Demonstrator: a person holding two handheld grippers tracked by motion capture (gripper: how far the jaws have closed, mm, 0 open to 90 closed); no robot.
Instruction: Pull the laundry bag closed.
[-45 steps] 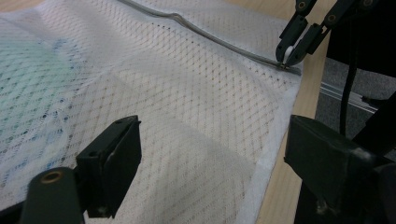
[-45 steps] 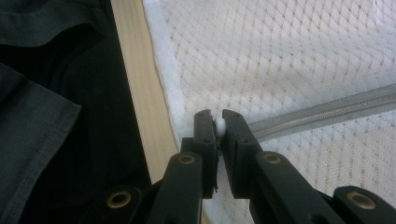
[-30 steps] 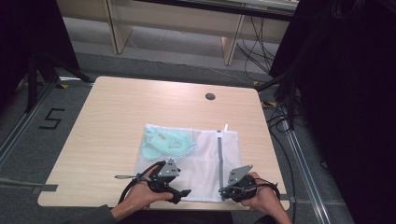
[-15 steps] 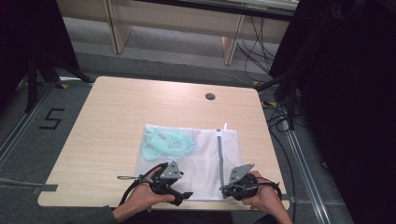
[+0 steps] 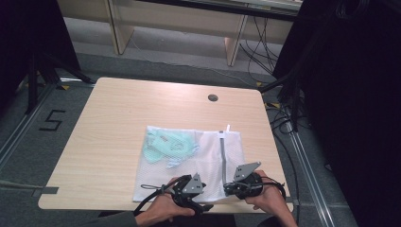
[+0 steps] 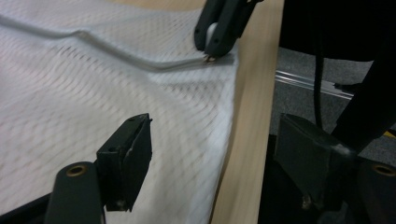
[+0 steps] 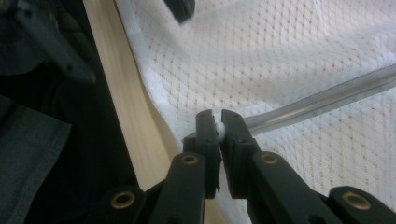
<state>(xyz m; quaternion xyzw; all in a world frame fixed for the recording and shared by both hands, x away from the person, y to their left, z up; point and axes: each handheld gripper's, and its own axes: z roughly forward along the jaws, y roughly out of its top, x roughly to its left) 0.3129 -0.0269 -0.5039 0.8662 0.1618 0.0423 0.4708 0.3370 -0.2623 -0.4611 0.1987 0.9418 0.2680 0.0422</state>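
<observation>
A white mesh laundry bag (image 5: 189, 156) lies flat on the table, with teal garments (image 5: 168, 144) inside its far left part and a grey zipper (image 5: 222, 156) running toward me. My right gripper (image 5: 229, 187) is shut on the zipper's near end (image 7: 218, 127) at the bag's near edge. In the left gripper view, my left gripper (image 6: 219, 163) stands open, one jaw over the mesh (image 6: 93, 93) and the other off the table edge. It holds nothing. The right gripper (image 6: 219, 28) shows farther off there, pinching the zipper.
The wooden table (image 5: 118, 118) has a round cable hole (image 5: 213, 98) at the back. Its near edge (image 7: 126, 116) runs right beside both grippers. Cables (image 5: 283, 123) lie on the floor to the right, and shelving legs stand behind the table.
My left gripper has shifted a little to the right along the bag's near edge, closer to the right gripper. The right gripper has stayed put on the zipper end.
</observation>
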